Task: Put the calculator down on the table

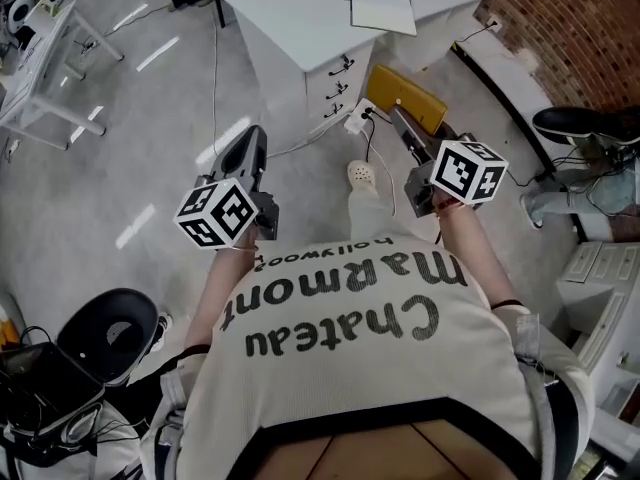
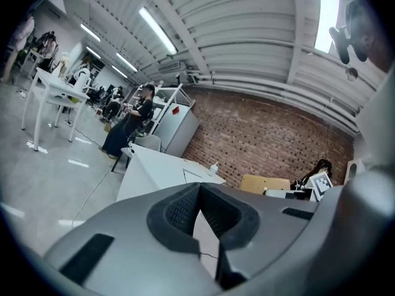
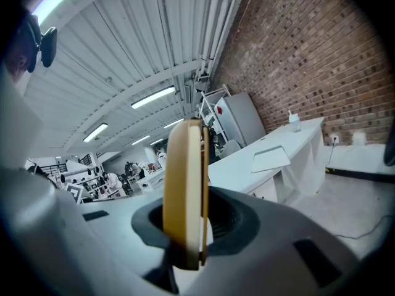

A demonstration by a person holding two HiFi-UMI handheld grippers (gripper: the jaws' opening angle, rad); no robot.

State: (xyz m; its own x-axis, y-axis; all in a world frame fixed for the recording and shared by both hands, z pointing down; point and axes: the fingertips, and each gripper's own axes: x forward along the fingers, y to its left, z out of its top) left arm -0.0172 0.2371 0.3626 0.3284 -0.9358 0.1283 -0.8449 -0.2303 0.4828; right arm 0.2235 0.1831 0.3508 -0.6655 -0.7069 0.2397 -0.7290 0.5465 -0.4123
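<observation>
A white clog (image 1: 362,176) sits on the grey floor (image 1: 110,178) near centre. A white power strip (image 1: 357,118) with its cables lies just beyond, at twelve o'clock. A grey-covered notebook (image 1: 381,6) lies at one o'clock. The brick wall (image 1: 585,23) is at two, a black chair seat (image 1: 115,333) at eight.

The head view looks steeply down. Each gripper view peers level along its jaws; all share the white table (image 1: 300,18).
</observation>
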